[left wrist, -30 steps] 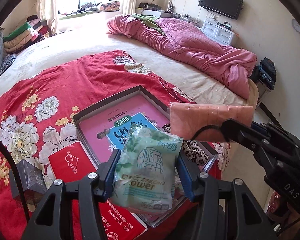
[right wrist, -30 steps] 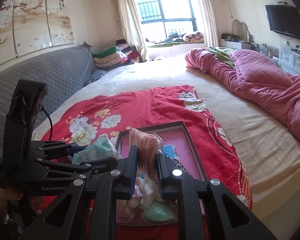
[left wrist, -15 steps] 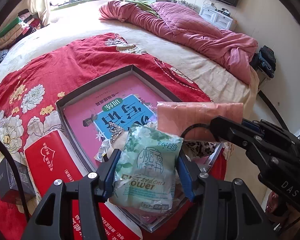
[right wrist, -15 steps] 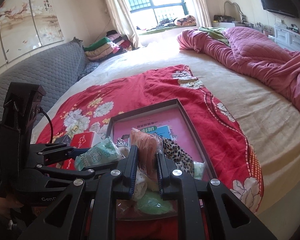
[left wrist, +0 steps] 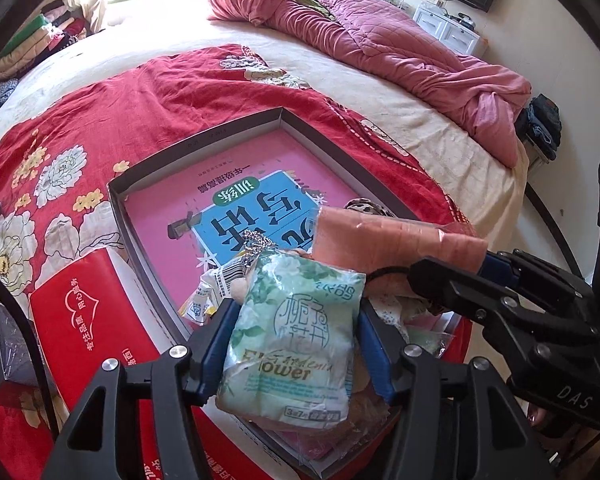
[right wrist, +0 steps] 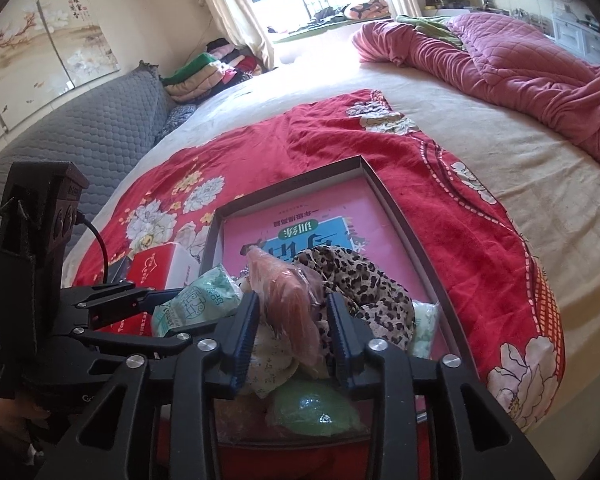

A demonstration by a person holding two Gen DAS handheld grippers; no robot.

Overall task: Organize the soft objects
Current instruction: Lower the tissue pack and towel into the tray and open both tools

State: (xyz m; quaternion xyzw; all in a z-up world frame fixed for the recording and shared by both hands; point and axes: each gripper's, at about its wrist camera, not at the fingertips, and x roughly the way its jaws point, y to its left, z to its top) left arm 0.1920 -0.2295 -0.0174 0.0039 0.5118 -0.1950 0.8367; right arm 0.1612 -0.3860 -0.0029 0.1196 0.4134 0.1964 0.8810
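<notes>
Green tissue pack (left wrist: 296,340) touches left gripper's (left wrist: 294,354) just-widened jaws; right gripper (right wrist: 292,336), just opened, straddles pink pack (right wrist: 288,300)

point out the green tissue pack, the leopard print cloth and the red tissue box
green tissue pack (left wrist: 296,332), left wrist view, printed front
leopard print cloth (right wrist: 364,280), right wrist view, middle of bunched fabric
red tissue box (left wrist: 80,312), left wrist view, red top face

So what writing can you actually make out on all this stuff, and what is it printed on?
"Flower": pale green plastic tissue packet between the left claw fingers; its Chinese characters and small bottom label are unreadable to me.
"DAS": black body of the right claw.
Chinese characters, upside down: pink and blue booklet in the grey shallow box.
White Chinese slogan: red tissue box.
Calligraphy on the wall painting: too small.
</notes>
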